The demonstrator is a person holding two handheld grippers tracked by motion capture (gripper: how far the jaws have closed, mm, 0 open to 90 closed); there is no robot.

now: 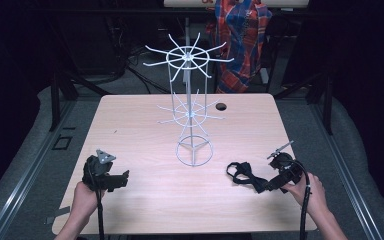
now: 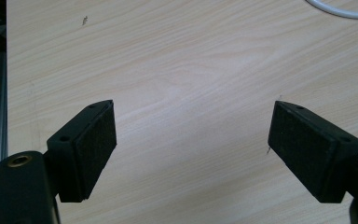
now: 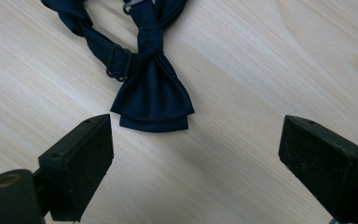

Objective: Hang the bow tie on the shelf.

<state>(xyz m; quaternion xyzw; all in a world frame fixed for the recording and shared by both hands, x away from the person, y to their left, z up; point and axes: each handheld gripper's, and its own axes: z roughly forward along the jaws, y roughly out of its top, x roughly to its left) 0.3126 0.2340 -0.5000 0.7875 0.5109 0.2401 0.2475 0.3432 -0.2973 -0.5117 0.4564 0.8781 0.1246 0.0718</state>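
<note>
A dark navy bow tie (image 1: 245, 176) with its strap lies flat on the wooden table (image 1: 140, 130), right of centre near the front. In the right gripper view the bow tie (image 3: 151, 95) lies just beyond the jaws, which stand wide apart with nothing between them. My right gripper (image 1: 271, 185) is open, its tips beside the tie's right end. My left gripper (image 1: 122, 179) rests open near the front left of the table, over bare wood (image 2: 191, 93). A white wire rack (image 1: 192, 107) with two tiers of radial hooks stands upright at the table's middle.
The rack's round base ring (image 1: 195, 152) sits between the two grippers; part of the base ring (image 2: 345, 9) shows in the left gripper view. A small dark hole (image 1: 221, 106) is in the table behind the rack. A plaid cloth (image 1: 242, 40) hangs beyond the far edge.
</note>
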